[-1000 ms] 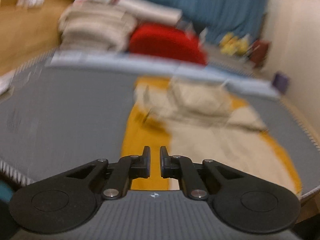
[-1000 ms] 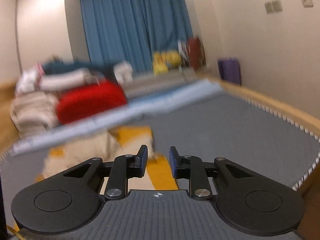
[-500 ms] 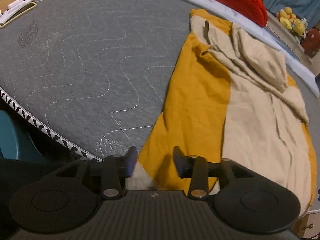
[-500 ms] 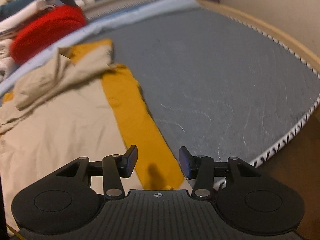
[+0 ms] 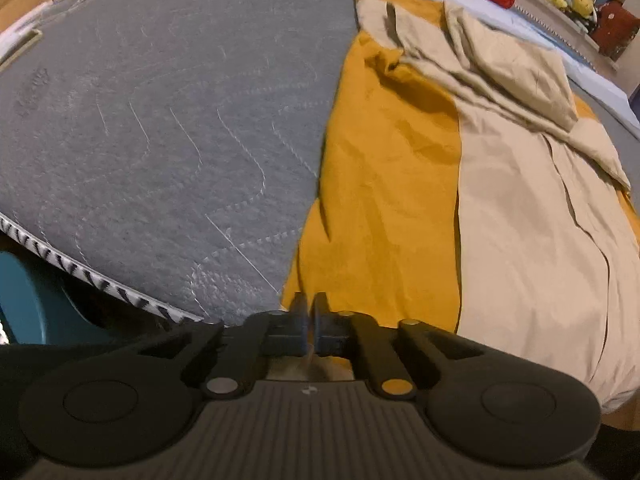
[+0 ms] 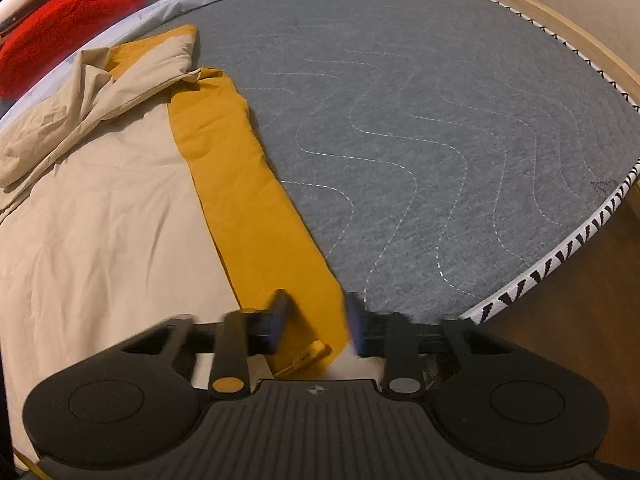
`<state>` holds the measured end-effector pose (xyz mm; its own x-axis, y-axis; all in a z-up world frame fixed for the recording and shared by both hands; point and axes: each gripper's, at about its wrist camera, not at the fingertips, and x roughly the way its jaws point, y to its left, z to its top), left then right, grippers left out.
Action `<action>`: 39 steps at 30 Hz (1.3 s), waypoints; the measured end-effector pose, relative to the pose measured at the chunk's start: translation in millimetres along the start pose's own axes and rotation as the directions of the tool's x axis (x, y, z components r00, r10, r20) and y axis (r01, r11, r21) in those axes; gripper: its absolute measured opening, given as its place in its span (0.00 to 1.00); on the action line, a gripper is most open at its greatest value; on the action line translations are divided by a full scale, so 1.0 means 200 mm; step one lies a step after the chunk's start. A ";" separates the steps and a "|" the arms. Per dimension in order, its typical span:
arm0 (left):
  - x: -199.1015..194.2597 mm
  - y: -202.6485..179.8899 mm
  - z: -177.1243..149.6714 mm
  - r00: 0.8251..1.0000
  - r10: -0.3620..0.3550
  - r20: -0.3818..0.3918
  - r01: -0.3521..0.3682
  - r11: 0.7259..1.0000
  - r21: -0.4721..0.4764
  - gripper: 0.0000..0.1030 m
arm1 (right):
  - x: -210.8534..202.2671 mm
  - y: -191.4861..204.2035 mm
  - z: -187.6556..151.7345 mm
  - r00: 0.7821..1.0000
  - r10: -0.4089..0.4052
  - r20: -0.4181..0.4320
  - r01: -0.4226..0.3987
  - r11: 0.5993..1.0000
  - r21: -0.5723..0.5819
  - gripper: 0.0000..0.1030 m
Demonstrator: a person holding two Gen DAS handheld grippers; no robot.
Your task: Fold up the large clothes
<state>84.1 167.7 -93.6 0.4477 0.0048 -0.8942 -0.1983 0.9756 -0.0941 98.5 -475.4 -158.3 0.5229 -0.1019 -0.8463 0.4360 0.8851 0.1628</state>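
Left tongs (image 5: 309, 312) pinching garment (image 5: 384, 184) hem, right tongs (image 6: 318, 316) agape; red cushion (image 6: 60, 12) beyond.

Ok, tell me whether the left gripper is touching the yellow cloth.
Touching. In the left wrist view the left gripper has its jaws nearly shut at the near corner of the yellow cloth, with fabric showing in the slit between them.

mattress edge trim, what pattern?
Black-and-white zigzag piping on the grey mattress edge trim; clearest in the right wrist view.
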 end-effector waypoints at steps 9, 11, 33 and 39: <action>0.01 0.05 0.01 0.997 -0.061 -0.038 0.057 0.993 -0.099 0.21 | -0.06 -0.04 -0.01 0.999 0.045 0.021 -0.046 0.998 0.044 0.12; 0.02 0.04 0.00 0.999 -0.032 -0.036 0.029 0.996 -0.090 0.21 | -0.03 -0.05 -0.01 1.000 0.023 0.010 -0.023 0.998 0.050 0.19; 0.06 -0.02 -0.01 0.998 0.059 0.006 -0.059 0.998 0.026 0.37 | 0.05 0.05 -0.02 0.999 -0.036 0.004 0.036 0.997 -0.067 0.27; -0.03 -0.10 -0.03 0.997 0.043 0.070 -0.050 0.993 0.104 0.05 | -0.01 0.07 -0.02 0.999 0.003 0.044 0.001 0.995 -0.099 0.06</action>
<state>80.2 147.2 -88.7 0.4992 0.0617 -0.8643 -0.1284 0.9917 -0.0033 100.4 -461.4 -155.6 0.5557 -0.1190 -0.8228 0.3624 0.9254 0.1110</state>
